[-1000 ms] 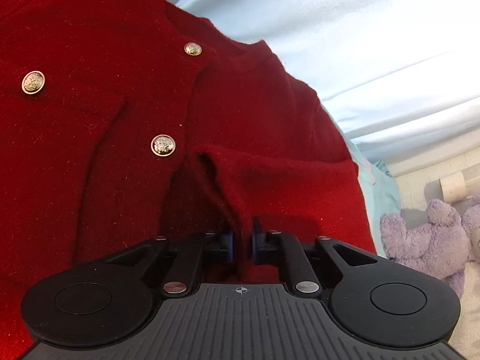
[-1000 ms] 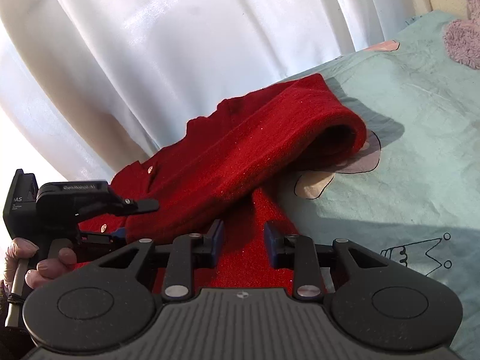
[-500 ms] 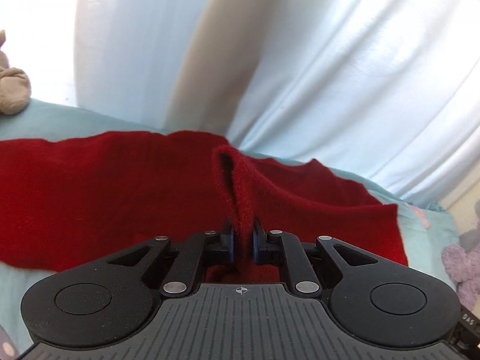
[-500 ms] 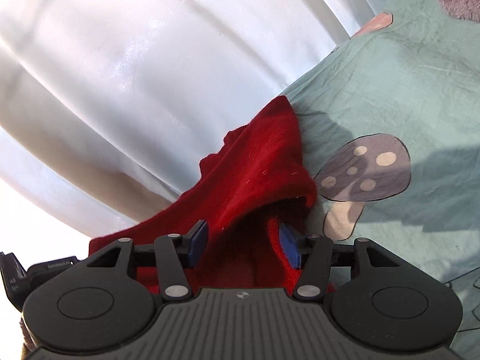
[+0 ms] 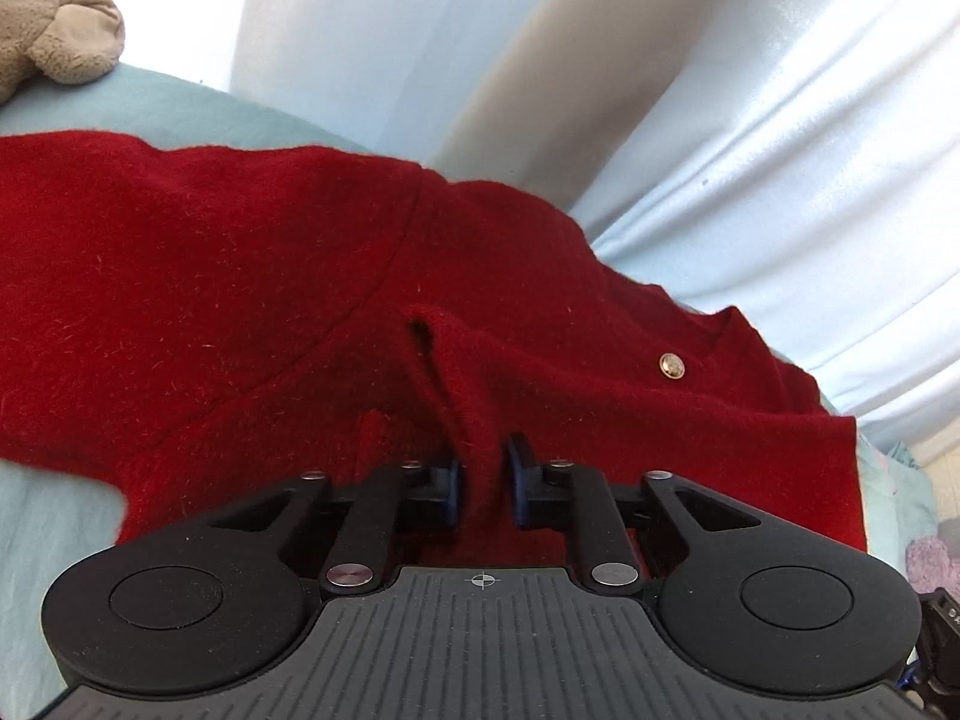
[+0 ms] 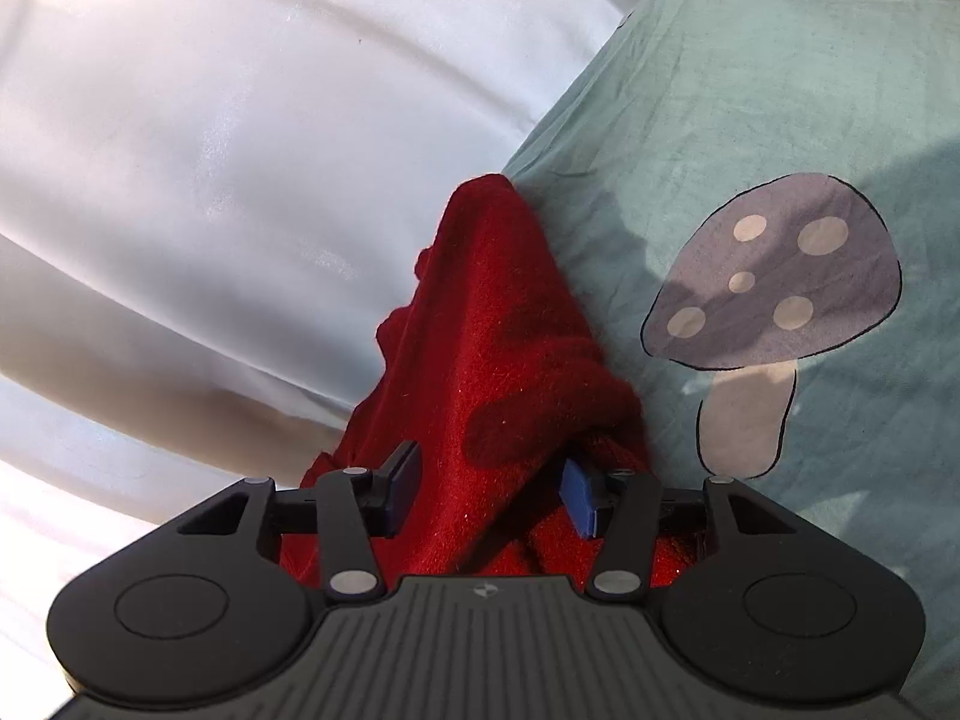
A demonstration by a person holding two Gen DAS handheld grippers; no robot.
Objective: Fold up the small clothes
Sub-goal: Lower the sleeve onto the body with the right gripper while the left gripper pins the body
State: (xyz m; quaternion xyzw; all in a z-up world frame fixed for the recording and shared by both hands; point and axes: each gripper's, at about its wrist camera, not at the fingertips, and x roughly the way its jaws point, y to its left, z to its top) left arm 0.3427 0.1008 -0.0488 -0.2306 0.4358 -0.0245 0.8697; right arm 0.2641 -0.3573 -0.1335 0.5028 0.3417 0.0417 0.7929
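A small red wool jacket (image 5: pixel 252 276) with brass buttons (image 5: pixel 672 365) lies spread on a pale teal bedsheet (image 5: pixel 42 546). My left gripper (image 5: pixel 483 483) sits at its near edge, jaws slightly apart, with a ridge of red cloth loose between them. In the right wrist view the jacket (image 6: pixel 498 324) is bunched in a fold. My right gripper (image 6: pixel 491 491) is open wide, its blue pads either side of the fold and not pressing it.
A white curtain (image 5: pixel 750 120) hangs behind the bed, also seen in the right wrist view (image 6: pixel 240 150). A beige plush toy (image 5: pixel 54 42) lies at the far left. The sheet (image 6: pixel 750 90) carries a mushroom print (image 6: pixel 774 276). A purple plush (image 5: pixel 927 558) shows at the right edge.
My left gripper has opened and let go of the red cloth it pinched; the jacket now lies spread flatter. My right gripper has opened wider and swung further left over the fold.
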